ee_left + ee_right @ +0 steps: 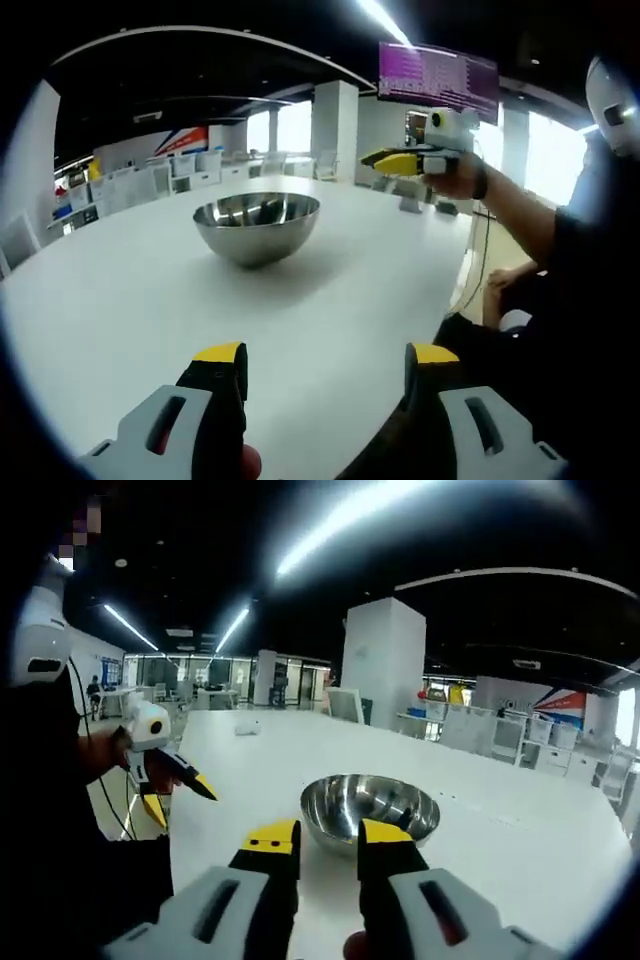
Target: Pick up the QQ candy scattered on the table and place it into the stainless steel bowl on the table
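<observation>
My left tongs (325,362) gape wide above the white surface (120,300), nothing between them. My right tongs (328,838) stand narrow, also empty. The stainless steel bowl (370,810) sits just beyond them. I can spot no candy.

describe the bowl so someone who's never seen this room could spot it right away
Start at the big white table that runs toward the rows of white chairs at the back of the open office. Near its middle sits the stainless steel bowl, round and mirror-shiny. It is the lone metal thing on the white top, standing upright with its mouth open.
</observation>
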Available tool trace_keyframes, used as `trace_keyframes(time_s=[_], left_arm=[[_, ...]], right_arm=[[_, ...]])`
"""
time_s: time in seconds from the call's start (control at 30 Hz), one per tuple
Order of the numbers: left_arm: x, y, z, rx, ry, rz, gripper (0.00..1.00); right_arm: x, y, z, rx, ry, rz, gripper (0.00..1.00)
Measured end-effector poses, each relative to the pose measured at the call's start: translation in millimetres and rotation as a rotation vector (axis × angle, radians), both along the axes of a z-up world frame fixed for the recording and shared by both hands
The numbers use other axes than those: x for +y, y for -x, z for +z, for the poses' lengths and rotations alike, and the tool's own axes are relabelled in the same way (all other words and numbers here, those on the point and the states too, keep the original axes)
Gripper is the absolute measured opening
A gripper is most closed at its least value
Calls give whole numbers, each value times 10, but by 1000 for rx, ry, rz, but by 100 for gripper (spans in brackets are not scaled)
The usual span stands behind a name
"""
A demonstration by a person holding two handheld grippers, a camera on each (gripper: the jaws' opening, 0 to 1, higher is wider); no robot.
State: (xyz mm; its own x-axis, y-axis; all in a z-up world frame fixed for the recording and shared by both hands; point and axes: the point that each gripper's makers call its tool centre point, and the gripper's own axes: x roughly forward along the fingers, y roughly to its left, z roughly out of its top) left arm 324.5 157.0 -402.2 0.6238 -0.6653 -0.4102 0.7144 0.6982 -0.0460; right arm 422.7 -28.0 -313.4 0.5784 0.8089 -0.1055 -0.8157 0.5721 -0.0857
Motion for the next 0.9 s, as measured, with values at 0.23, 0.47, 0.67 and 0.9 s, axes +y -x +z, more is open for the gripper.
trace_keyframes(time_s=[0.23, 0.47, 0.67, 0.9], left_arm=[[-34, -15, -2, -3, -4, -12, 65], [-40, -73, 46, -41, 10, 6, 64], [-13, -147, 83, -63, 25, 21, 64], [47, -490, 171, -166, 28, -12, 69]], right_arm=[[-130, 336, -339, 58, -113, -25, 22], [-85, 394, -518, 93, -97, -16, 22], [-24, 311, -453, 78, -106, -5, 23], [-14, 100, -458, 54, -86, 1, 31]])
